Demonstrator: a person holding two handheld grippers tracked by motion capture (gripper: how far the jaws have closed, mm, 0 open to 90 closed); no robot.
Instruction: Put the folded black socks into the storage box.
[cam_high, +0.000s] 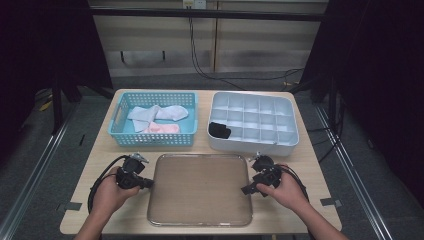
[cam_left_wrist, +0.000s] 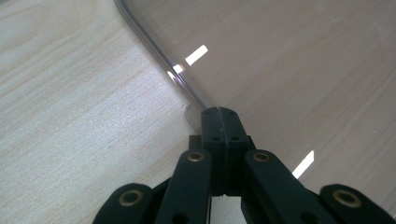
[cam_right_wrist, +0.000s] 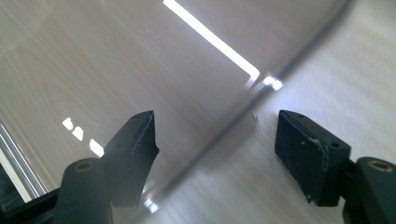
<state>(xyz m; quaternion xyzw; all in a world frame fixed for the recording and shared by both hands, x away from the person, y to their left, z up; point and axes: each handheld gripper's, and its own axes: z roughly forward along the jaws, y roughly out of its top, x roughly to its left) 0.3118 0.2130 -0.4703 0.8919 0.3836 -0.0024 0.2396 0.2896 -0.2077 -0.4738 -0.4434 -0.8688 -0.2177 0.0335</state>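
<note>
The right claw (cam_right_wrist: 215, 154) stands spread astride the right rim of the tray (cam_high: 200, 216), one jaw over the tray floor, the other over the counter (cam_high: 305, 160), pads not yet on the rim. If it closes from this slant, the thin, glossy rim could slide out from between the pads, or only a corner of a pad would catch, and the tray would tip or skid once lifted. The left claw (cam_left_wrist: 219, 114) is pressed together with its tip at the tray's left rim; whether any rim is pinched I cannot tell, so that side may be a weak hold, and a lift by the right alone would swing the tray.

In the high view the tray lies flat at the counter's near middle, at 3 o'clock from the left claw (cam_high: 149, 184) and at 9 o'clock from the right claw (cam_high: 246, 190). A basket (cam_high: 116, 131) of socks sits at 11 o'clock from the tray, a divided box (cam_high: 295, 131) at 1 o'clock.
</note>
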